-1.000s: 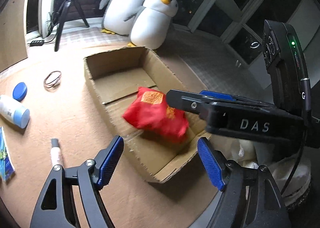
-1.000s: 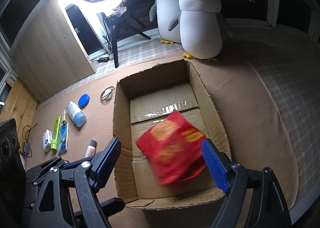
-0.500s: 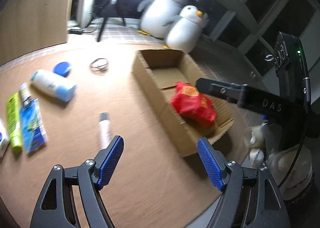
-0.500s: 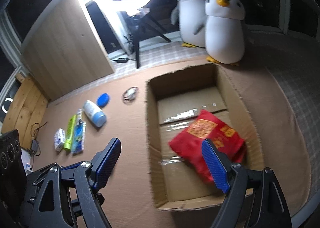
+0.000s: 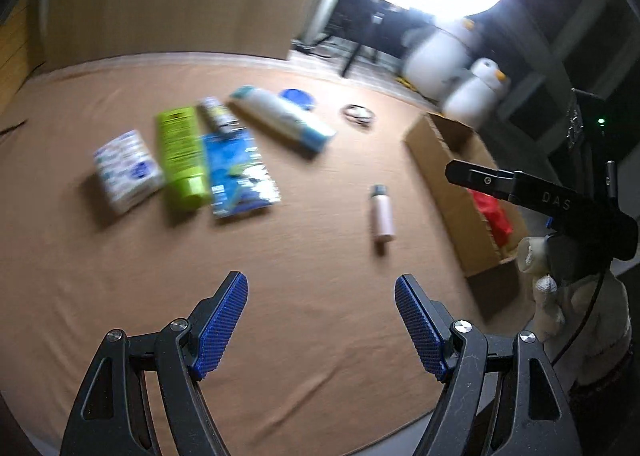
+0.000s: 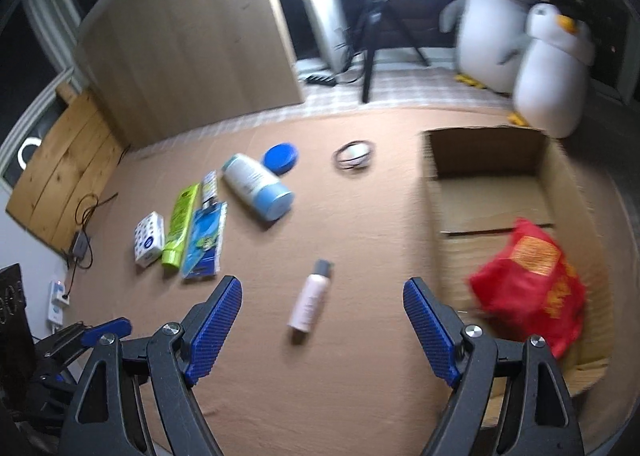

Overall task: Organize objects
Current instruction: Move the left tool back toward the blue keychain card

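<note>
A red bag [image 6: 532, 280] lies in the open cardboard box [image 6: 486, 153] at the right; in the left wrist view the red bag [image 5: 494, 211] shows behind the box wall [image 5: 452, 191]. On the brown cloth lie a small pink bottle [image 6: 310, 296], a white-and-blue bottle [image 6: 256, 185], a blue lid [image 6: 280, 157], a green tube [image 6: 180, 223], a blue packet [image 6: 204, 242], a white tissue pack [image 6: 149, 244] and a coiled band [image 6: 354, 153]. My left gripper [image 5: 320, 320] is open over bare cloth. My right gripper [image 6: 322, 326] is open, with the pink bottle lying just beyond it.
Two penguin plush toys [image 6: 552, 67] stand behind the box. A ring light on a tripod [image 6: 372, 35] and a wooden panel [image 6: 192, 47] are at the back. A charger and cable [image 6: 80, 244] lie at the left edge.
Both grippers have swung left, away from the box and towards the loose items on the cloth. The red bag has settled in the box. Both stayed open.
</note>
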The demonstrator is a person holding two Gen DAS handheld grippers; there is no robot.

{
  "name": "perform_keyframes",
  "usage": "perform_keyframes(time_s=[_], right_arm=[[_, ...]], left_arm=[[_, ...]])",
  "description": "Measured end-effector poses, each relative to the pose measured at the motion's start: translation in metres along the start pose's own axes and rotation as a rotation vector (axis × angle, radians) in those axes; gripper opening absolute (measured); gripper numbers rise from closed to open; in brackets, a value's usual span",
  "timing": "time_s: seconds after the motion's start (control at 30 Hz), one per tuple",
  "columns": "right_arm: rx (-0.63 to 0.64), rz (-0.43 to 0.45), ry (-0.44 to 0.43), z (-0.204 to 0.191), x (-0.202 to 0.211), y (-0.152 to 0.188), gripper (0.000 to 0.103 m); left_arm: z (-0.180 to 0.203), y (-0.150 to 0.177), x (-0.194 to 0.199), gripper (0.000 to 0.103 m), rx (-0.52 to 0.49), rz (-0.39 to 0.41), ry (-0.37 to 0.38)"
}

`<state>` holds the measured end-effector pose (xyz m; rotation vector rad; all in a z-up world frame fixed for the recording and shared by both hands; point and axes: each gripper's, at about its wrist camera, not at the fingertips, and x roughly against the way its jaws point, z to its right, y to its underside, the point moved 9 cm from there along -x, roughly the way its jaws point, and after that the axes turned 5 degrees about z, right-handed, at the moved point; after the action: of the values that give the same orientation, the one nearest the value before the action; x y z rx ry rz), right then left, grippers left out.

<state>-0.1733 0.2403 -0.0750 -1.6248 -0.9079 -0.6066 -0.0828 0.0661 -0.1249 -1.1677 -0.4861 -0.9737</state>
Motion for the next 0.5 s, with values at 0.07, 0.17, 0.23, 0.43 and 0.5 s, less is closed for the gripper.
perform_keyframes(time_s=[0.07,0.17,0.23,0.43,0.5], right_arm=[[0.019,-0.031,-0.019,-0.020,-0.014,0.002,0.080],[0.046,-0.072,-0.055,-0.050,-0.034,0.003,0.080],[0.078,-0.095,-0.057,-0.068,-0.047,0.004,0.080],[0.167,-0.173,-0.027,-0.108,-0.095,0.007,0.080],[0.188,-0.199,-0.010,-0.116,-0.109,0.008,0.080]], left_arm=[[-0.022,0.002,0.009,0.079,0.030,0.009,-0.020],[-0.047,0.005,0.021,0.079,0.059,0.021,-0.038],[-0.059,0.007,0.027,0.079,0.067,0.028,-0.051],[-0.091,0.017,0.038,0.079,0.104,0.031,-0.063],[-0.100,0.020,0.041,0.079,0.125,0.031,-0.061]])
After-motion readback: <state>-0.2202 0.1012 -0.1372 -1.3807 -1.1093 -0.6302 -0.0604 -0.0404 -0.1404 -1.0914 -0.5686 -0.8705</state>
